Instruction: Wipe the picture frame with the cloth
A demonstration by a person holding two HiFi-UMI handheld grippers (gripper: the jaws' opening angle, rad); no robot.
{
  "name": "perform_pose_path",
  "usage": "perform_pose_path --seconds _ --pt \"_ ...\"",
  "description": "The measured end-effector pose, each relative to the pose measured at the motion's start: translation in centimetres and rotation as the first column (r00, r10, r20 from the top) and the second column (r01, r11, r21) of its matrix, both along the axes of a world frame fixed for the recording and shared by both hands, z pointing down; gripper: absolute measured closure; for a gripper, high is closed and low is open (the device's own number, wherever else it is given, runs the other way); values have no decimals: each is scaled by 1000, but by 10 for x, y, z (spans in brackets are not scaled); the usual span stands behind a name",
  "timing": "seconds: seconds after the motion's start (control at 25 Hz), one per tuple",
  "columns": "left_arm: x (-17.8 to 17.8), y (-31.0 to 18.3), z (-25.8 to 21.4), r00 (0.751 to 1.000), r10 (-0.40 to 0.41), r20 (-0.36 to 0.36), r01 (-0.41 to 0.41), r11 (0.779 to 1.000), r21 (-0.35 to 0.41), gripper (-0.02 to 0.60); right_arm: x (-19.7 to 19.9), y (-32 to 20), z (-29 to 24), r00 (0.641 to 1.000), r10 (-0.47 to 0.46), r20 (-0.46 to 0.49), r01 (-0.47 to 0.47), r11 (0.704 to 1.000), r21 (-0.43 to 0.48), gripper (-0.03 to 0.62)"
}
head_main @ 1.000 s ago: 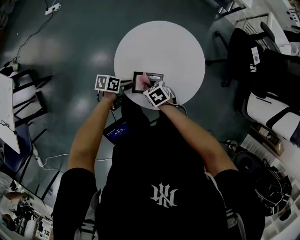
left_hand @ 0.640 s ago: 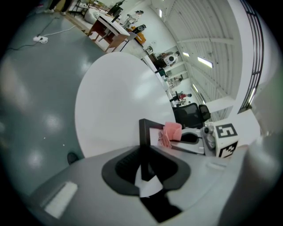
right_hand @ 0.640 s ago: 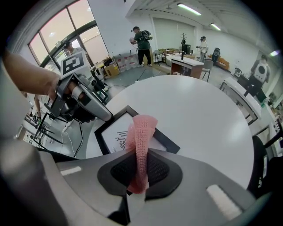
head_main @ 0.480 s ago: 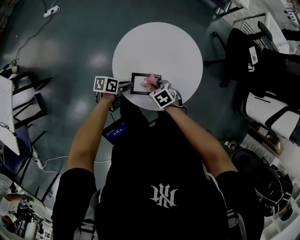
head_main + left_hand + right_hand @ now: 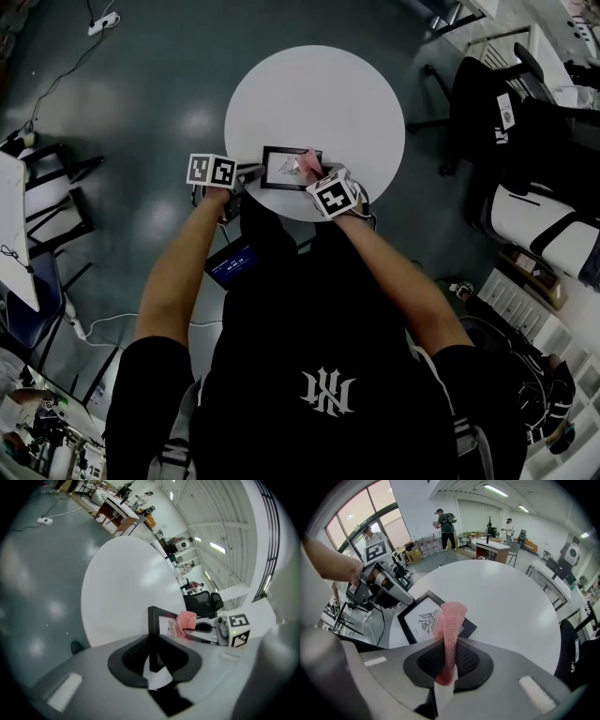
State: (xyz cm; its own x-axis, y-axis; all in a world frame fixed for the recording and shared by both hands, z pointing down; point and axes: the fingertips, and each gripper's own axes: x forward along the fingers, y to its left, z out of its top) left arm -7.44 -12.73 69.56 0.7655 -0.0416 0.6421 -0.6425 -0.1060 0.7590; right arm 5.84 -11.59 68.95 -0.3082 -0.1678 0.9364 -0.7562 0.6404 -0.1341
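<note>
Rightward along the black rectangular picture frame goes the right gripper in the head view, carrying the pink knitted cloth at the near edge of the round white table. Both forearms reach forward, with the left gripper at the frame's left side. In the left gripper view, the jaws pinch the frame's edge. In the right gripper view, the jaws clamp the cloth, its free end over the frame's print.

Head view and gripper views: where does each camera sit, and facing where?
Head view: on the head, facing steeply down at the round table; both forearms show.
Left gripper view: on the left tool, along jaws gripping the picture frame.
Right gripper view: on the right tool, along jaws gripping the pink cloth; left forearm shows.
All share frame and cloth.
</note>
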Motion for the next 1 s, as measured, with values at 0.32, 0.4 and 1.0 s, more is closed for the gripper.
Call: perform_pose_path --seconds 0.32,0.4,1.0 --pt "-1 1 1 1000 -2 -6 2 1000 0 520 19 0 0 999 33 -41 -33 999 1 566" --pt "0 1 1 1000 -1 -7 1 1000 -3 520 22 0 -4 998 51 -39 -51 999 4 567" --pt "7 -1 2 1000 3 -6 -3 1000 -13 520 -87 5 -16 957 149 248 -124 986 -113 568"
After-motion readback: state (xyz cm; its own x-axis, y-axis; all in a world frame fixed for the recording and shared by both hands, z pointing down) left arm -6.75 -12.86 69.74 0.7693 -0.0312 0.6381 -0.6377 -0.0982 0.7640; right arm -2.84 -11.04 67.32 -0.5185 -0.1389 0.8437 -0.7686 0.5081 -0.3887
